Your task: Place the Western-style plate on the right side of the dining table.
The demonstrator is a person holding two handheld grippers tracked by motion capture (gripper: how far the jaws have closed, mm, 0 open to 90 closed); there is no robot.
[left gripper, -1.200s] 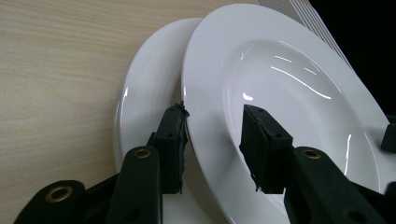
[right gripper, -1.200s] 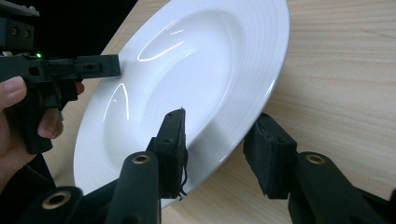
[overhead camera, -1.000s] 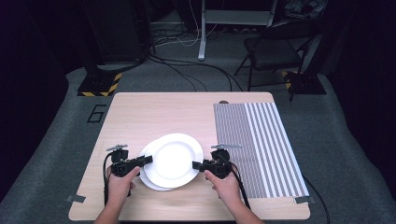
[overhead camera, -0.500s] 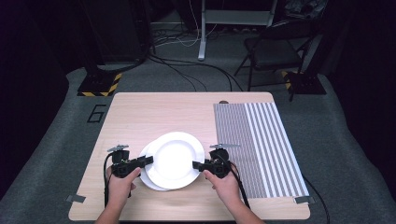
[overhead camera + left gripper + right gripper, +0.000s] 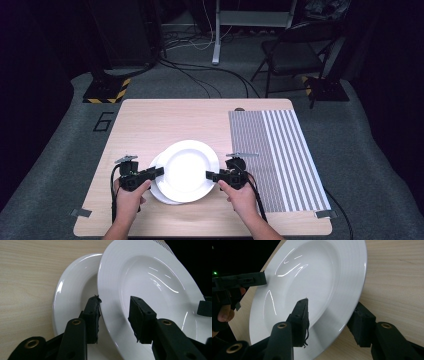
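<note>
Step in hand, as I read it: two-handed lift of the top plate (image 5: 189, 167) off the lower plate (image 5: 161, 192) of a stack, low centre of the high view on the wooden table (image 5: 165, 120).

- Left gripper (image 5: 156, 172) was at the top plate's left rim, right gripper (image 5: 212, 175) at its right rim.
- Left gripper view: jaws straddled the top plate's rim (image 5: 107, 315), one finger (image 5: 92, 320) under it and above the lower plate (image 5: 72, 290), the other on top. A gap showed on both sides of the rim, so spread, not pinching.
- Right gripper view: one finger (image 5: 300, 322) over the plate well (image 5: 312, 277), the other below the rim on the table side. Looked loose as well; I couldn't tell whether contact was made.
- Top plate sat offset toward the upper right of the lower one, and it looked tilted in both gripper views, so it was probably partly raised or propped on the jaws.
- Striped mat (image 5: 280, 155) lay right of the plates, apart from them. Likely drop spot, though that's a guess.

Next move calls for closing both sets of jaws firmly on the rim together, then raising it level. Glazed rim is slick, so uneven grip risks slip or knocking the lower plate.
</note>
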